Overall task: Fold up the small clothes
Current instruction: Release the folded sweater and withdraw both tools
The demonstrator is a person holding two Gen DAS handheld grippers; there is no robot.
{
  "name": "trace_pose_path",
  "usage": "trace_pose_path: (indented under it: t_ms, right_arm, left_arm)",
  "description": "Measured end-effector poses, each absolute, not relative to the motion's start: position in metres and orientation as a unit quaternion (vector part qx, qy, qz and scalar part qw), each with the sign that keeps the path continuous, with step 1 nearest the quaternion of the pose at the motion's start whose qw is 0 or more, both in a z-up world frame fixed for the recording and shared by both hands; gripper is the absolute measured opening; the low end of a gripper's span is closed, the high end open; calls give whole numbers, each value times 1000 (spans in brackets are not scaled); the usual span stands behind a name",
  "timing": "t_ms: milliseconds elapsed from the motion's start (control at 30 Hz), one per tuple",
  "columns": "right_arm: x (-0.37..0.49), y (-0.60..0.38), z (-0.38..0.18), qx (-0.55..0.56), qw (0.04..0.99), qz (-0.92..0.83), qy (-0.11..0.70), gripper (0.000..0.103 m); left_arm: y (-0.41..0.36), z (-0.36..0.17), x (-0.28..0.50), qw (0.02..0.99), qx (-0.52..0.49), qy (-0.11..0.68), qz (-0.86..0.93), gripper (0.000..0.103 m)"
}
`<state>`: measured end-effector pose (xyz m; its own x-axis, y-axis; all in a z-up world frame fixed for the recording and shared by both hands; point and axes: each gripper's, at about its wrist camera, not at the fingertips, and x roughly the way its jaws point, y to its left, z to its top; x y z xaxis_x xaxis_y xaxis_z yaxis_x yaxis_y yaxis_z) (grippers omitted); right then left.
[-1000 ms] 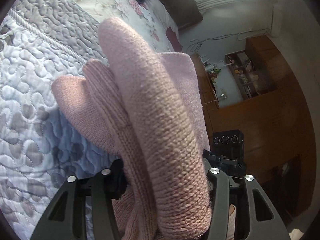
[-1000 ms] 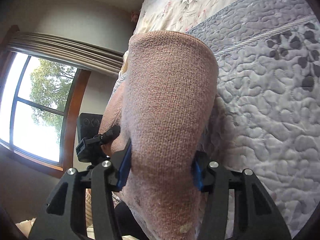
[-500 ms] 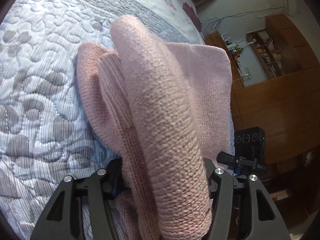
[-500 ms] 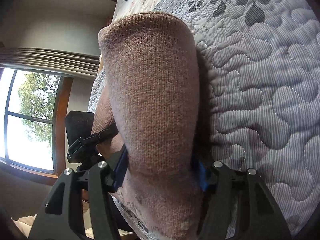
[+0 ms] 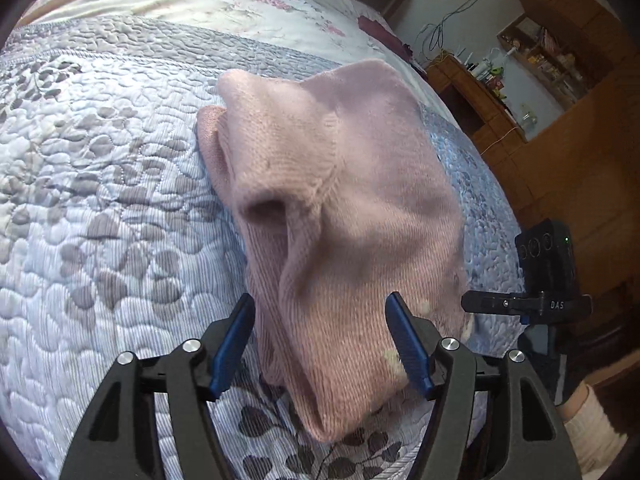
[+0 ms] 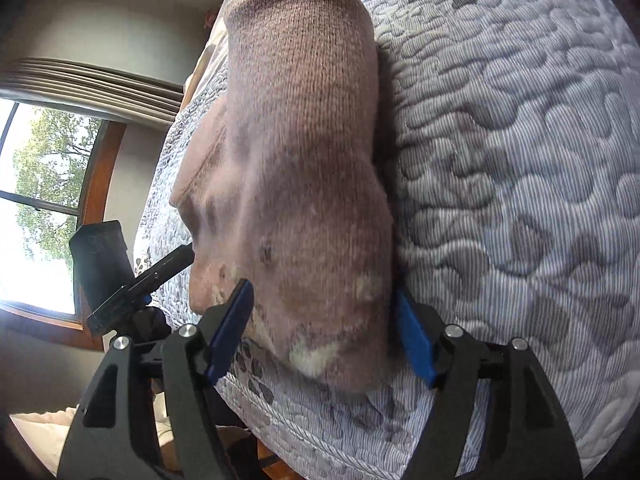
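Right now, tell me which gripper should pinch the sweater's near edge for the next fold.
Left, probably. Both the left gripper and the right gripper are open at the pink sweater, but the left shows a loose hem between its pads; the right sits at the garment's side edge on the quilt.

A quilted grey bedspread (image 5: pixel 100 200) covers the bed; wooden shelves (image 5: pixel 560 52) stand far right, a bright window (image 6: pixel 36 208) left.

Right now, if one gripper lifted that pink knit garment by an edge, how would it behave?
Probably floppy: the pink knit garment lies in soft folds on the quilted bedspread. Likely light, and the coarse knit should grip rather than slip. Both the left gripper and right gripper stand open.
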<state>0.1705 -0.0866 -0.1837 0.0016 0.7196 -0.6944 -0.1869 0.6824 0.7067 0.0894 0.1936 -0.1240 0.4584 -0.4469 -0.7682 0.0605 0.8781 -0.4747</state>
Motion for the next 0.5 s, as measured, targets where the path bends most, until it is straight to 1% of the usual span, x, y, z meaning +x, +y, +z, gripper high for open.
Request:
trace_pose_path:
  t_ms: [33, 67, 100, 167, 300, 367, 500]
  right_arm:
    - [168, -85, -185, 214, 673, 332, 626, 53]
    - [164, -86, -186, 217, 672, 328, 628, 44]
    - [161, -88, -187, 221, 672, 328, 626, 33]
    - [158, -89, -180, 228, 674, 332, 619, 28]
    - [160, -98, -170, 197, 689, 327, 616, 26]
    - [160, -90, -177, 183, 690, 316, 625, 26]
    - [164, -88, -191, 206, 681, 301, 635, 27]
  left_arm:
    - [190, -125, 83, 834, -183, 500, -142, 68]
    - [188, -125, 80, 836, -175, 503, -134, 68]
    - [185, -125, 76, 837, -169, 504, -128, 67]
    - [185, -127, 76, 837, -166, 509, -115, 66]
    - [193, -138, 67, 831, -177, 519, -98, 68]
    - [195, -146, 65, 830, -177, 520, -98, 68]
    - [193, -149, 61, 833, -164, 518, -102, 69]
